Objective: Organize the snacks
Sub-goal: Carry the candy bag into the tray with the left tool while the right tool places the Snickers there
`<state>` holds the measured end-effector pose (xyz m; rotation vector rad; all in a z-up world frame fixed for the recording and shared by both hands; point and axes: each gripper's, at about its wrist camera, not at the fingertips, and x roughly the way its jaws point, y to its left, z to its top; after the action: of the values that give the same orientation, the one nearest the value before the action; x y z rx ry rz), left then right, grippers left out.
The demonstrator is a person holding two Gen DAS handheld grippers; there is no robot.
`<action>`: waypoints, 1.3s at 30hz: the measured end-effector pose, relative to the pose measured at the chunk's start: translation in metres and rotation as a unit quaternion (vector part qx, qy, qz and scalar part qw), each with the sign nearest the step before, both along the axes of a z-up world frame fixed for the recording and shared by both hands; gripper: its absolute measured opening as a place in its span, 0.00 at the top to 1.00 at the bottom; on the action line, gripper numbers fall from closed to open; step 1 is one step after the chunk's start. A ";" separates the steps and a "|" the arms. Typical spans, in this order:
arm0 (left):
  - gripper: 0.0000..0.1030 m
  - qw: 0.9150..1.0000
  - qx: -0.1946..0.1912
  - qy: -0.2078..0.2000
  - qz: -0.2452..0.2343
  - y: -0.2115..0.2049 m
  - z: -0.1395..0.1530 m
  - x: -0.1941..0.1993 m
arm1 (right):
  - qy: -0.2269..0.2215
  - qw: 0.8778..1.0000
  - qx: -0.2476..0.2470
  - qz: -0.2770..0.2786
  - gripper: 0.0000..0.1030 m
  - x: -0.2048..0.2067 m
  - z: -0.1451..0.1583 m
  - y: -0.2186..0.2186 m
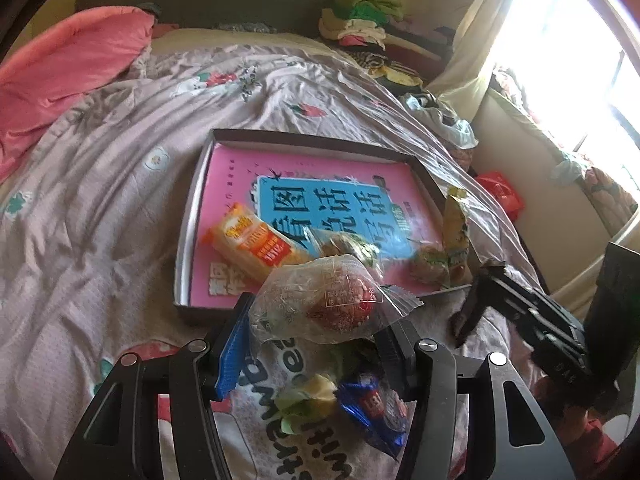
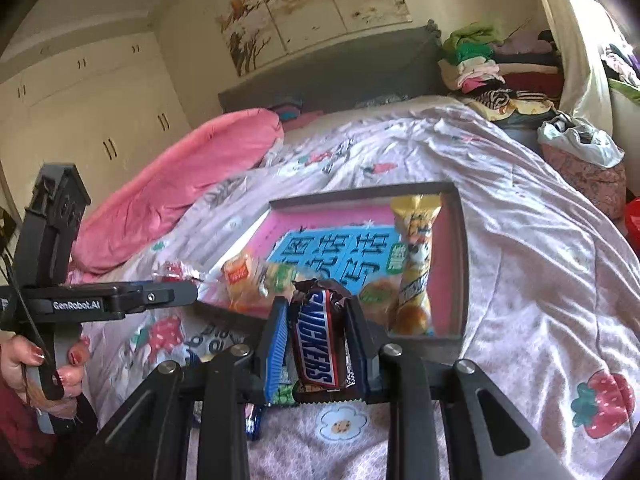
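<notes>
A shallow box (image 1: 192, 220) (image 2: 460, 264) lined with a pink and blue sheet lies on the bed. In it are an orange cracker pack (image 1: 252, 242) (image 2: 240, 280), two clear-wrapped pastries (image 1: 348, 246) (image 1: 430, 266) and a yellow snack bag (image 1: 456, 232) (image 2: 416, 256). My left gripper (image 1: 316, 328) is shut on a clear-wrapped snack with a red centre (image 1: 324, 304), held just before the box's near edge. My right gripper (image 2: 318, 344) is shut on a Snickers bar (image 2: 318, 344), also near the box's front edge. The right gripper also shows in the left wrist view (image 1: 472, 304).
On the bedspread under the left gripper lie a blue-wrapped snack (image 1: 376, 408) and a yellow-green one (image 1: 308, 400). A pink quilt (image 1: 60, 68) lies at the far left. Folded clothes (image 2: 484, 68) and a plastic bag (image 2: 576, 140) sit at the bed's far right.
</notes>
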<state>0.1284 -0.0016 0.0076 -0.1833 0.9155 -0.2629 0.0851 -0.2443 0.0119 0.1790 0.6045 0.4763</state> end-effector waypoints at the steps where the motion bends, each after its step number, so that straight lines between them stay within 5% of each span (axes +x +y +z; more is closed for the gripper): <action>1: 0.43 1.000 0.002 0.000 0.003 0.001 0.000 0.001 | -0.003 1.000 0.002 -0.003 0.72 0.000 0.002 -0.001; 22: 0.43 0.993 0.100 0.018 0.056 0.007 -0.021 0.037 | -0.009 0.999 0.036 -0.020 0.72 0.036 0.005 -0.004; 39: 0.44 0.995 0.086 0.040 0.040 -0.007 -0.037 0.042 | 0.006 1.000 0.017 -0.025 0.72 0.060 -0.008 0.009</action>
<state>0.1700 -0.0087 -0.0293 -0.0718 1.0032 -0.1033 0.1451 -0.2349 0.0034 0.2282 0.6034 0.4379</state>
